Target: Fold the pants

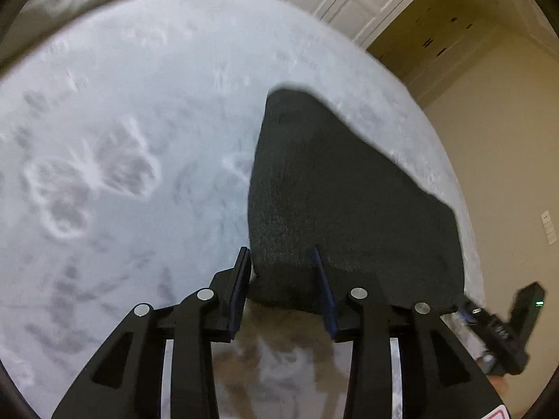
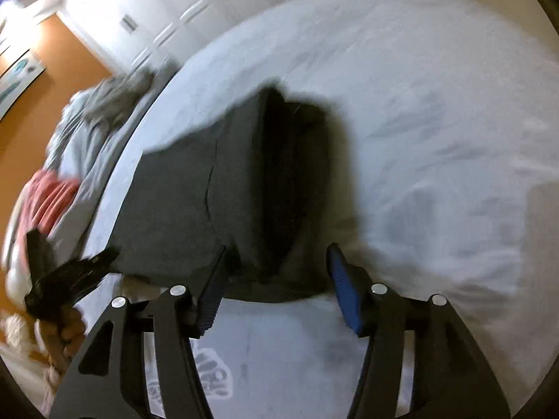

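Left wrist view showed left gripper (image 1: 284,279) and right gripper (image 2: 276,276) spread at the pants' (image 1: 335,188) near edge on the bed (image 1: 139,139); pinching both corners evenly would suit.

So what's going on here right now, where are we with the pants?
The dark pants lie on the pale bed cover, already doubled over in part. Both claws are open at the near edge: the left claw and the right claw each straddle the fabric, neither shut on it. Clothes are piled beyond.

pants (image 1: 342,202) | dark grey, folded into a compact stack | lying flat on pale bedding
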The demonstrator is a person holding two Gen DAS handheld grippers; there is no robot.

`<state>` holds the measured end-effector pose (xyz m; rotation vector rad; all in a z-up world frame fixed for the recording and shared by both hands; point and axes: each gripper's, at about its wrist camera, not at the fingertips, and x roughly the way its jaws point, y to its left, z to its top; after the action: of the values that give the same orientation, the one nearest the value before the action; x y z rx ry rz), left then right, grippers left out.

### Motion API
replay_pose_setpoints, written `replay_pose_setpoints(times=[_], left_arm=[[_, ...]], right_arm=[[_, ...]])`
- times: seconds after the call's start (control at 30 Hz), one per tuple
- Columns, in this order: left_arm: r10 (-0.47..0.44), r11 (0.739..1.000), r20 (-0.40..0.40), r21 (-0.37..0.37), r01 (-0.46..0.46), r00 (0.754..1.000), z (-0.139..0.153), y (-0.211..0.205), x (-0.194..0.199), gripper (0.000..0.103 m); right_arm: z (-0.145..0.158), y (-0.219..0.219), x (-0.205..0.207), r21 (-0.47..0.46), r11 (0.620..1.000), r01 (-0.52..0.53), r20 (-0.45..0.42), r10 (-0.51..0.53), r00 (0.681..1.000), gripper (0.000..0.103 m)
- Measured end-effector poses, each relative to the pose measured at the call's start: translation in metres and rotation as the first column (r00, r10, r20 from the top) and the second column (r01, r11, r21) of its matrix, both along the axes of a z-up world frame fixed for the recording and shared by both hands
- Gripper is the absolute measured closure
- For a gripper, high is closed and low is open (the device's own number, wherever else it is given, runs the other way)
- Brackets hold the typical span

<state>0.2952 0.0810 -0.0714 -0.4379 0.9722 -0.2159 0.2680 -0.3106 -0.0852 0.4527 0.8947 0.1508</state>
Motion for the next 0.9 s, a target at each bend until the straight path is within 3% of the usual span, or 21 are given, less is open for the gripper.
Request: replay_pose_setpoints(times=[0.03,0.1,0.13,0.2,0.23,0.3,0.37,0.4,0.43,0.5,0.6,0.63,0.67,0.7,0.73,0.77,0.9], left_arm=[[0.014,1.000,0.029,0.021,-0.015,0.999,0.010,0.001,-0.005,0.069],[0.028,0.998,0.109,0.049,-0.033,0.994,0.036,0.000,-0.011,0.069],[0.029,0.998,0.142,0.052,-0.037,0.989,0.046,-0.003,-0.014,0.069],[-0.005,0.996,0.185,0.087,-0.011,0.983,0.061,-0.019,-0.008,0.063],[-0.018,0.994,0.183,0.105,-0.002,0.983,0.062,-0.024,-0.004,0.056],[-0.035,0.982,0.159,0.191,0.004,0.987,0.044,-0.043,0.012,0.050],[-0.046,0.947,0.087,0.322,0.016,0.995,0.004,-0.059,0.030,0.050],[-0.049,0.925,0.049,0.378,0.027,0.998,-0.014,-0.063,0.031,0.050],[-0.056,0.921,0.053,0.388,0.031,0.997,-0.020,-0.062,0.029,0.050],[-0.061,0.915,0.146,0.403,-0.003,0.987,-0.015,-0.058,0.015,0.050],[-0.078,0.911,0.144,0.413,0.011,0.987,-0.017,-0.056,0.008,0.050],[-0.077,0.907,0.144,0.421,0.009,0.987,-0.017,-0.055,0.008,0.050],[-0.076,0.899,0.153,0.438,0.001,0.985,-0.014,-0.056,0.004,0.050],[-0.069,0.896,0.161,0.444,-0.010,0.985,-0.008,-0.058,-0.006,0.050],[-0.066,0.898,0.165,0.439,-0.014,0.984,0.000,-0.058,-0.012,0.050],[-0.073,0.905,0.176,0.426,-0.010,0.982,0.011,-0.059,-0.028,0.050],[-0.087,0.897,0.243,0.441,-0.030,0.966,0.050,-0.053,-0.074,0.047]], right_arm=[[0.013,-0.001,-0.006,-0.043,0.998,0.036,0.041,-0.034,0.999,0.050],[0.044,0.010,-0.013,-0.127,0.992,0.024,0.130,-0.008,0.991,0.069],[0.056,0.017,-0.014,-0.151,0.988,0.014,0.165,0.011,0.986,0.071],[0.068,0.040,-0.003,-0.159,0.985,-0.066,0.173,0.093,0.980,0.082],[0.067,0.046,0.004,-0.156,0.984,-0.087,0.162,0.112,0.980,0.082],[0.048,0.063,0.027,-0.167,0.978,-0.121,0.106,0.140,0.984,0.083],[0.006,0.068,0.057,-0.265,0.958,-0.109,-0.020,0.107,0.994,0.090],[-0.005,0.064,0.061,-0.270,0.958,-0.094,-0.028,0.090,0.996,0.095],[-0.002,0.060,0.057,-0.267,0.961,-0.070,0.004,0.073,0.997,0.099],[0.015,0.060,0.047,-0.250,0.967,-0.051,0.034,0.062,0.998,0.094],[0.035,0.063,0.020,-0.295,0.955,-0.043,0.132,0.085,0.988,0.093],[0.029,0.065,0.021,-0.335,0.941,-0.035,0.120,0.079,0.990,0.090],[0.007,0.069,0.029,-0.387,0.920,-0.064,0.032,0.083,0.996,0.090],[-0.007,0.069,0.031,-0.403,0.913,-0.071,0.006,0.080,0.997,0.090],[-0.004,0.069,0.028,-0.407,0.912,-0.055,0.042,0.079,0.996,0.090],[0.005,0.071,0.023,-0.426,0.903,-0.047,0.037,0.069,0.997,0.089],[0.057,0.070,-0.019,-0.334,0.942,-0.026,0.118,0.069,0.991,0.087]])
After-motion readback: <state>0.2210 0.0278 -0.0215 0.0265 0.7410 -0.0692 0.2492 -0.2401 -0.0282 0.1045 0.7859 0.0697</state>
